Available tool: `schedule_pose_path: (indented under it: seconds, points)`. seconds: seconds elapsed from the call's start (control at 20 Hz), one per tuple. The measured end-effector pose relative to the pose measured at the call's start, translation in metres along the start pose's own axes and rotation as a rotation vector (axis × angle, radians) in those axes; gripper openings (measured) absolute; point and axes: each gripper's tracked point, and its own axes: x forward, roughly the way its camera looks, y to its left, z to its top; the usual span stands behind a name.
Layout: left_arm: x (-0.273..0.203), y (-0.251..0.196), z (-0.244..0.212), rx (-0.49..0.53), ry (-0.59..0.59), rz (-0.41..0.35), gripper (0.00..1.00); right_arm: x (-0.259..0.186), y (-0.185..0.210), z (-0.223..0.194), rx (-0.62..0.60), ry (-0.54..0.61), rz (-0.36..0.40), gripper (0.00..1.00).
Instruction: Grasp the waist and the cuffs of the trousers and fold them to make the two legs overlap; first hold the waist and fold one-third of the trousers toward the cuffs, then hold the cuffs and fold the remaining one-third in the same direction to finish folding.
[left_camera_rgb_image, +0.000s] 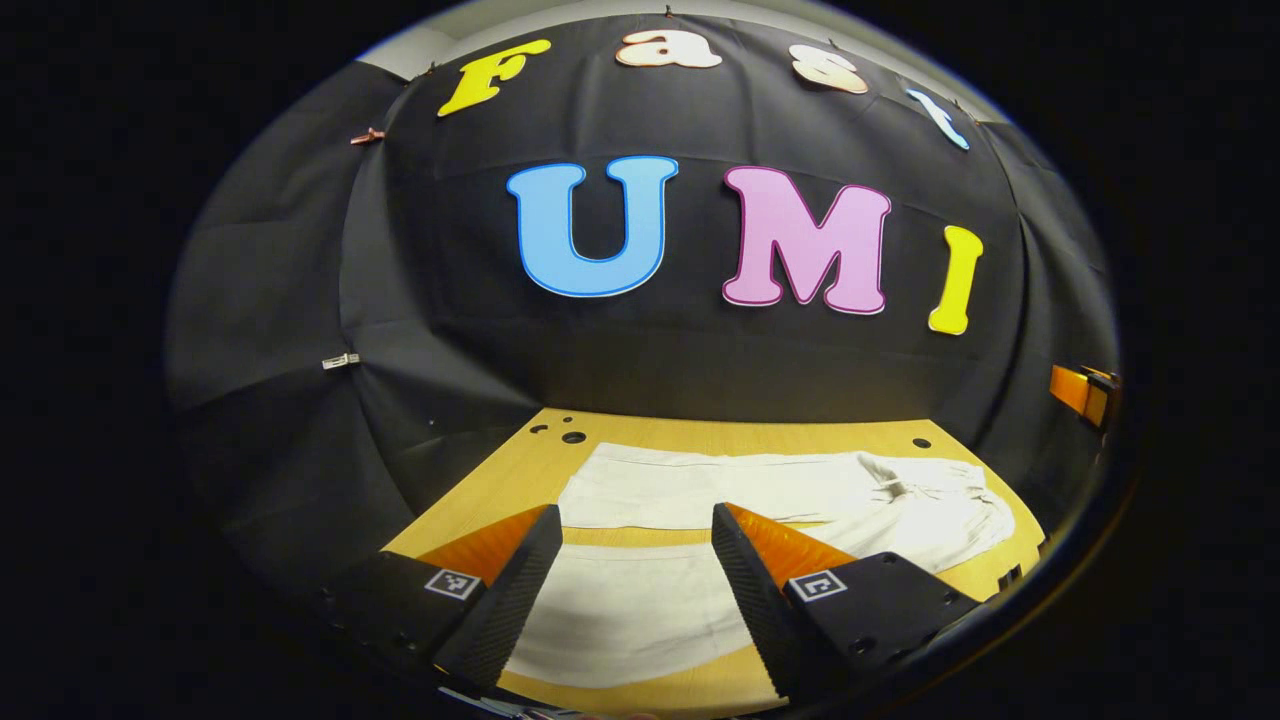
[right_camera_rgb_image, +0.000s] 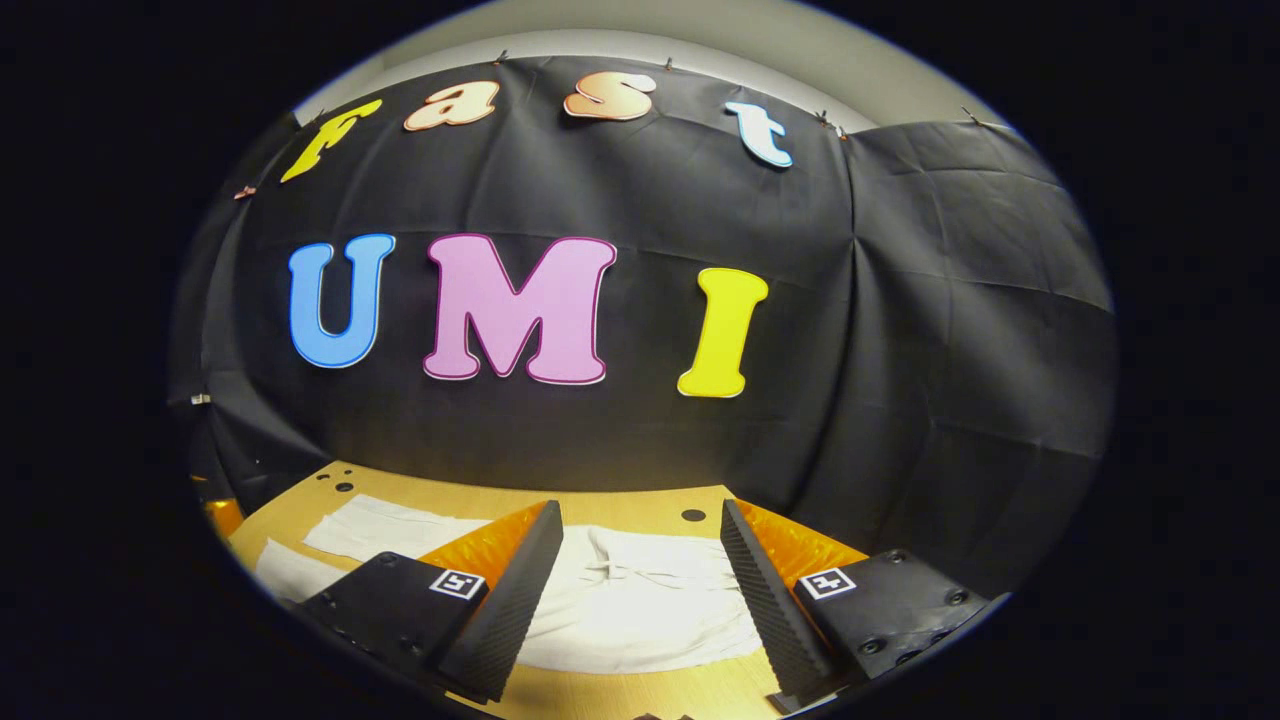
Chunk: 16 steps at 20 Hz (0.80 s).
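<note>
Wooden table carries the white trousers spread flat, legs apart. Left gripper and right gripper hover above, jaws wide, empty. Best to pinch the near leg's cuff and waist together, lifting evenly.

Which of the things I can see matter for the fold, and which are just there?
For the job:
trousers, spread flat, legs apart
left gripper, open
right gripper, open

Just there:
wooden table
black cloth wall
</note>
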Motion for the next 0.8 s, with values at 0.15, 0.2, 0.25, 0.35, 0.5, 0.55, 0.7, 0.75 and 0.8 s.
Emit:
schedule_pose_path:
  seconds: [0.15,0.2,0.25,0.35,0.5,0.55,0.7,0.75,0.8]
  points:
    - [0.001,0.001,0.000,-0.004,-0.003,0.013,0.96,0.000,0.003,0.002,-0.019,-0.028,0.037,0.98]
    - [0.000,-0.003,0.001,-0.019,-0.006,-0.008,0.96,0.002,0.003,0.003,-0.037,-0.036,0.043,0.98]
    - [-0.001,-0.008,0.002,-0.034,-0.010,-0.031,0.96,0.004,0.002,0.001,-0.057,-0.040,0.050,0.98]
    - [-0.002,-0.011,0.004,-0.026,-0.020,-0.036,0.96,0.008,0.000,-0.004,-0.095,-0.032,0.071,0.98]
    - [-0.001,-0.014,0.007,0.004,-0.030,-0.030,0.96,0.015,-0.008,-0.018,-0.150,-0.008,0.100,0.98]
    - [-0.001,-0.016,0.005,0.002,-0.027,-0.028,0.96,0.017,-0.011,-0.024,-0.172,0.003,0.115,0.98]
    - [-0.004,-0.020,0.003,-0.009,-0.020,-0.018,0.96,0.026,-0.026,-0.041,-0.260,0.036,0.152,0.98]
    - [-0.004,-0.021,0.002,-0.013,-0.017,-0.013,0.96,0.028,-0.032,-0.043,-0.292,0.041,0.167,0.98]
    - [-0.004,-0.021,-0.001,-0.017,-0.011,-0.005,0.96,0.029,-0.037,-0.044,-0.325,0.043,0.183,0.98]
